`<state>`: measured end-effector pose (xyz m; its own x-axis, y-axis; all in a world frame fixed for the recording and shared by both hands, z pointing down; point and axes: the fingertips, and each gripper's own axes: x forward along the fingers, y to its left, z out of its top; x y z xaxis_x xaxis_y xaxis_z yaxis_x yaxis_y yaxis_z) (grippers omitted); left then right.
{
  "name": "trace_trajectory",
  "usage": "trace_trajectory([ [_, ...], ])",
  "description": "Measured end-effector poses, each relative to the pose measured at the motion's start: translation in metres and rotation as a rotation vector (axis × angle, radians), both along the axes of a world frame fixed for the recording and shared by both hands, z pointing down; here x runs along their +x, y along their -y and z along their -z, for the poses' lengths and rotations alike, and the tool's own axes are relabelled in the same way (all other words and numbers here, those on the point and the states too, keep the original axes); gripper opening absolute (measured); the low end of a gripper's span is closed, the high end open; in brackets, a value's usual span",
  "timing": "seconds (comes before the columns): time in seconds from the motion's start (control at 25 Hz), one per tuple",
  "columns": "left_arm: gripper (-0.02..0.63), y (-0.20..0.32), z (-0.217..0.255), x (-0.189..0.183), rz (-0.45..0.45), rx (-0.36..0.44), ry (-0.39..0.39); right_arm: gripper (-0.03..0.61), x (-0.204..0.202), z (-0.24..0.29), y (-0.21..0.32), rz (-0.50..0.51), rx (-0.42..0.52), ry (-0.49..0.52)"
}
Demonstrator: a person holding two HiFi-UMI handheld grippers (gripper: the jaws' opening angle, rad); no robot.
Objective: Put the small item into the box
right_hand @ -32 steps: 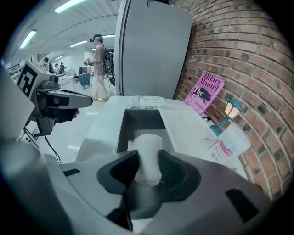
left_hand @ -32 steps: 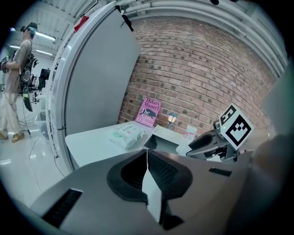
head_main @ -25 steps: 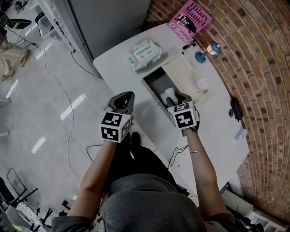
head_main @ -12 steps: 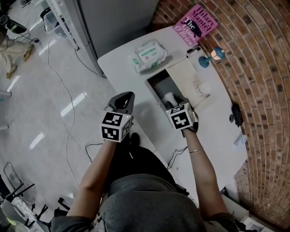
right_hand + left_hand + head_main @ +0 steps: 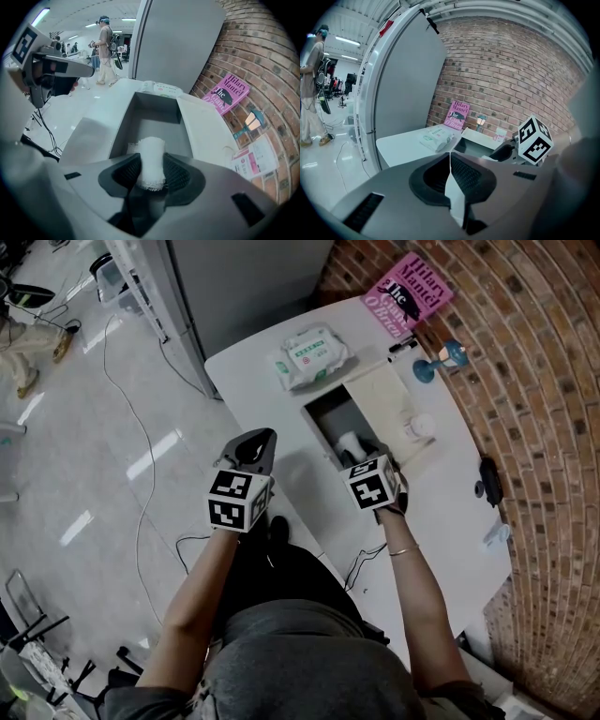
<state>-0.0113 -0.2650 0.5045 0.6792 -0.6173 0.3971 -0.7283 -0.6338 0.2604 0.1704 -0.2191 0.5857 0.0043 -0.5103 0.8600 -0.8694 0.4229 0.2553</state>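
Note:
A small white gauze roll (image 5: 152,161) stands upright between the pads of my right gripper (image 5: 152,160). The pads still touch it on both sides while the jaws are opening. This gripper (image 5: 361,452) hovers over the near end of the open box (image 5: 317,420), with the roll (image 5: 351,442) above the grey inside. The box (image 5: 157,104) lies straight ahead in the right gripper view, and its lid (image 5: 201,123) is folded out to the right. My left gripper (image 5: 260,440) is off the table's left edge, shut with nothing in it (image 5: 450,157).
On the white table (image 5: 253,371) lie a pack of wipes (image 5: 311,354), a pink book (image 5: 407,292), a pen (image 5: 403,345), a blue lamp figure (image 5: 441,357), a small white jar (image 5: 417,426) and a black item (image 5: 487,479). A grey cabinet (image 5: 244,282) stands behind. Cables run across the floor (image 5: 141,484).
My right gripper has sunk a little toward the box with the roll in it. The left gripper has stayed where it was.

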Motion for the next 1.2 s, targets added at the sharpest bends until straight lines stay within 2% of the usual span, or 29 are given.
trace_trajectory([
  [0.36, 0.026, -0.005, 0.0, -0.001, -0.008, -0.001, 0.003, 0.173, 0.0, 0.004, 0.002, -0.026, 0.039, 0.041],
  [0.68, 0.026, -0.004, 0.005, -0.002, -0.021, 0.011, 0.013, 0.163, 0.006, 0.026, 0.005, -0.125, 0.127, 0.133],
  [1.2, 0.026, -0.002, 0.014, 0.003, -0.055, 0.029, 0.029, 0.123, -0.005, 0.079, -0.001, -0.274, 0.286, 0.382],
])
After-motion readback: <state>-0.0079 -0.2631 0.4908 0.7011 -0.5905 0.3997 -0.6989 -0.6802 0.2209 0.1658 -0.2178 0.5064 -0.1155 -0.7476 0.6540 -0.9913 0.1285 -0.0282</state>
